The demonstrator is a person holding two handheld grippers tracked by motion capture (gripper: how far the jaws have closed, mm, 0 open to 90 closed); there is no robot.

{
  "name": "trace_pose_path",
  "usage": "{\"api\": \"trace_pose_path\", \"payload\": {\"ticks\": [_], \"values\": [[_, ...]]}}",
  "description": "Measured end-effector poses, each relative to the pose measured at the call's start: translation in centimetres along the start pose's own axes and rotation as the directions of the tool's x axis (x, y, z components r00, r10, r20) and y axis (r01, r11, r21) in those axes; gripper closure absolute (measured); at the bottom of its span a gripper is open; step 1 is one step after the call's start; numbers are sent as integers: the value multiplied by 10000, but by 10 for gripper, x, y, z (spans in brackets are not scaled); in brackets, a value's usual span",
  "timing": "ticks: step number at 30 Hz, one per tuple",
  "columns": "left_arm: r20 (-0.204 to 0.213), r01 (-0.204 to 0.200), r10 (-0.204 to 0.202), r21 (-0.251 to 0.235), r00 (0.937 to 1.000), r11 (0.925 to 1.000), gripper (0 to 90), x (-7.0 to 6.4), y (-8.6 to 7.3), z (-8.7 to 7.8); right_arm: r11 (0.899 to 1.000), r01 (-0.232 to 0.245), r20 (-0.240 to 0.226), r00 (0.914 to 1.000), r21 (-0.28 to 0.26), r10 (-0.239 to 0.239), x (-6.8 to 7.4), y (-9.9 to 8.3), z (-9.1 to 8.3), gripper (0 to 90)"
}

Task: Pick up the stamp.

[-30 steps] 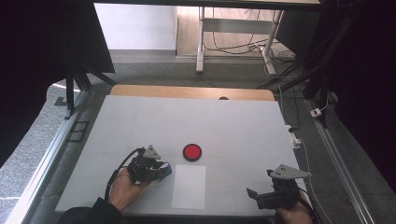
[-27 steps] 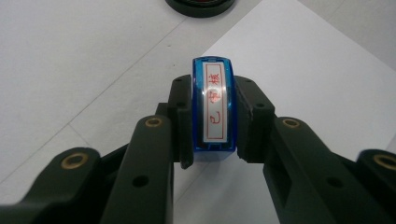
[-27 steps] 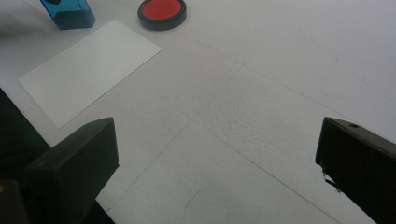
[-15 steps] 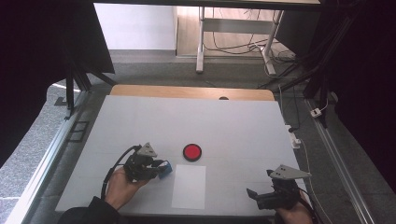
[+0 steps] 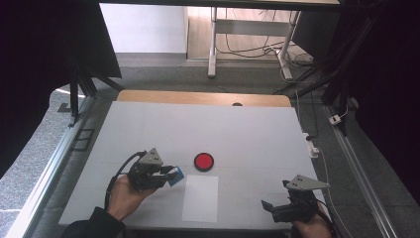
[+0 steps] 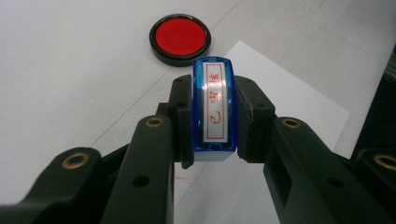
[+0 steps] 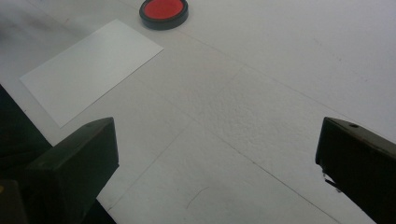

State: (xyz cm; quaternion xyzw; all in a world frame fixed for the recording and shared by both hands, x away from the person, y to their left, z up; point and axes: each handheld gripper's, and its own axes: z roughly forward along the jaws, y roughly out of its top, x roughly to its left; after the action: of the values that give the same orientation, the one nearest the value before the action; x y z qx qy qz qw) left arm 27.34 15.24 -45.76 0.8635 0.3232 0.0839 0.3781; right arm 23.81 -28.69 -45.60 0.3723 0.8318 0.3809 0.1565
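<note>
My left gripper (image 5: 172,174) is shut on a blue stamp (image 6: 214,108) with a white label and red characters; the stamp (image 5: 175,175) hangs just left of the white paper sheet (image 5: 200,197) and a little short of the round red ink pad (image 5: 203,161). In the left gripper view the ink pad (image 6: 180,38) lies just beyond the stamp, with the paper (image 6: 289,98) to its right. My right gripper (image 5: 270,207) stands open near the table's front right corner, nothing between its jaws. The right gripper view has the paper (image 7: 91,67) and the ink pad (image 7: 164,12) at the far left.
The white table (image 5: 247,134) has a wooden strip (image 5: 198,97) along its far edge. Metal rails run along both sides. Desk legs and cables stand on the floor beyond. A power strip (image 5: 311,144) hangs at the table's right edge.
My left gripper, holding the stamp, has shifted slightly right and forward toward the ink pad. The right gripper has stayed in place.
</note>
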Motion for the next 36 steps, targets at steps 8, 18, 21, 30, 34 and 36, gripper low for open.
{"api": "trace_pose_path", "payload": {"ticks": [8, 18, 21, 30, 34, 36], "values": [[-105, -455, 453, -192, 9989, 9988, 709, -1, 10, -6, 10000, -7, -5, 10000, 41, 8, 0, 0, 1, 0], [322, -604, 622, -530, 9975, 9968, 709, -1, 24, -12, 10000, -34, -25, 10000, 20, 34, 0, 1, 1, 0], [500, -677, 712, -694, 9962, 9953, 709, -1, 30, -15, 10000, 17, -30, 10000, 9, -17, 0, 0, 1, 0], [883, -693, 815, -1336, 9928, 9886, 709, -3, 43, -23, 9999, 150, 26, 9999, 72, -151, 2, 1, 1, 0], [1325, -460, 702, -1776, 9887, 9830, 710, -3, 43, -25, 9999, 162, 8, 9999, 29, -162, 2, 1, 1, 0], [1497, -497, 775, -1811, 9857, 9822, 710, -5, 43, -24, 9998, 183, -3, 9998, 9, -183, 2, 0, 1, 0]]}}
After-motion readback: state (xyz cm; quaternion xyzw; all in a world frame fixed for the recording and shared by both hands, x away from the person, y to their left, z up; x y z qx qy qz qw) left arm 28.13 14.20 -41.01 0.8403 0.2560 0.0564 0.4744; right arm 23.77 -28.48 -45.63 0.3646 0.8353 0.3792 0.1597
